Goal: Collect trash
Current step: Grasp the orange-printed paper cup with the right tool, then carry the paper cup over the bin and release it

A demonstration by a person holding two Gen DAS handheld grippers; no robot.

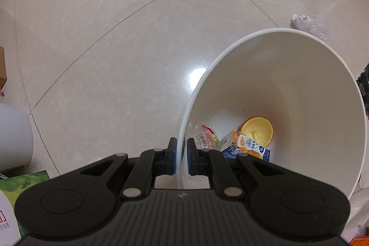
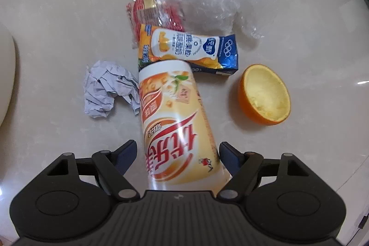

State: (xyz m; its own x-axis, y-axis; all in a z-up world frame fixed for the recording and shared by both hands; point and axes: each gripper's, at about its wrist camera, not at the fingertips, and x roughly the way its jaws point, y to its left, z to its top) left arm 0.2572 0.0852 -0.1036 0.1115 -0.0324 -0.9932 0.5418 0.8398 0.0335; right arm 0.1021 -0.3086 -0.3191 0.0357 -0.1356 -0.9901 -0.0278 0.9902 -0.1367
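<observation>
Lying between open jaws, the cup [image 2: 177, 121] shows orange-and-cream print.

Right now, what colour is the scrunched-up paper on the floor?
Pale lilac-grey. The scrunched-up paper shows best in the right wrist view, left of the cup.

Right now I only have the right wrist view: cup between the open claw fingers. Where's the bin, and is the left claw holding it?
Observer: Yes. The left claw is shut on the near rim of the white bin, one finger inside the wall, one outside.
Operator: Anything in it?
Observer: An orange half, a drink carton and a clear wrapper with red print lie at the bottom.
Operator: Anything loose near the bin?
Observer: One clear plastic bag lies on the floor just beyond its far rim.
</observation>
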